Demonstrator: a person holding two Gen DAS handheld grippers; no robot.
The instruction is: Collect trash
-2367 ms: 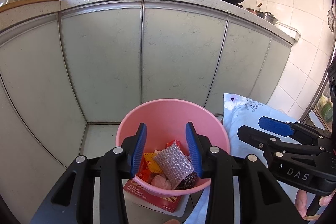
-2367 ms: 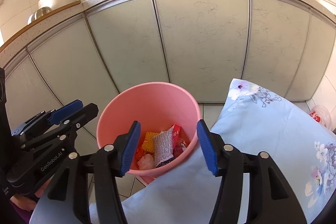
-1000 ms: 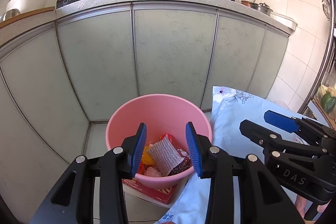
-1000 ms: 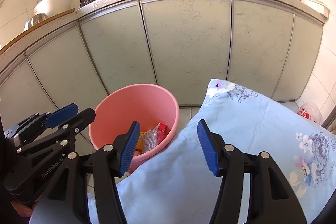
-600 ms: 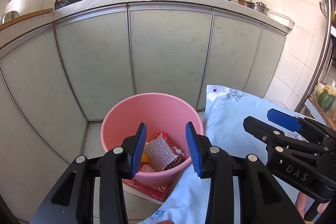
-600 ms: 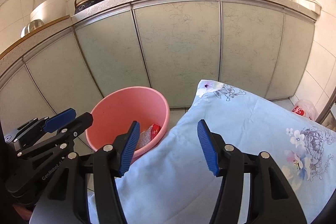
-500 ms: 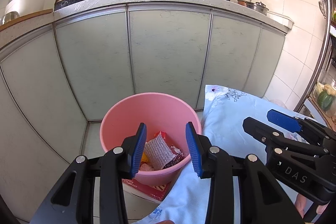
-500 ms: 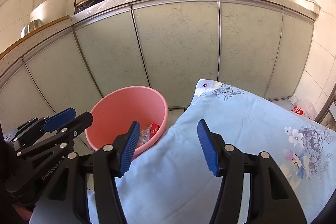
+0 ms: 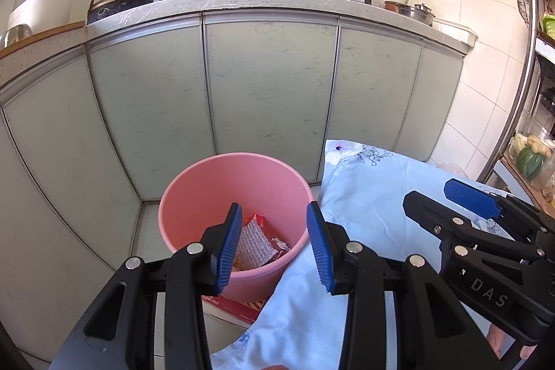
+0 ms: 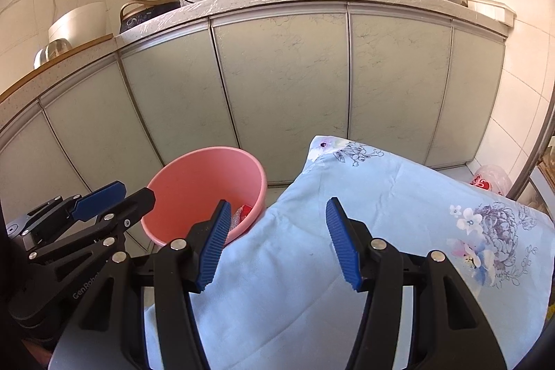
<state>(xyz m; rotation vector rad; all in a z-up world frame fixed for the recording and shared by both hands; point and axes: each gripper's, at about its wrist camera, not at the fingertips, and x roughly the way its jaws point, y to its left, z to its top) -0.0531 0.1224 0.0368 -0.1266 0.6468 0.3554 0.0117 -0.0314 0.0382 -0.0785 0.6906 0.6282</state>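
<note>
Pink bucket, 12 o'clock of left gripper: mouth unobstructed from above; bottom taken up by bubble wrap and red wrapper.
Cabinet doors, 12 o'clock beyond bucket: closed wall, just behind the rim.
Floral pillow, 3 o'clock of bucket: pressed against the rim, filling the space below right gripper.
Right gripper, 3 o'clock in left wrist view: above pillow, apart from left gripper.
Red box, 6 o'clock of bucket: under its base.
Floor strip, 9 o'clock of bucket: bare up to the cabinet corner.
</note>
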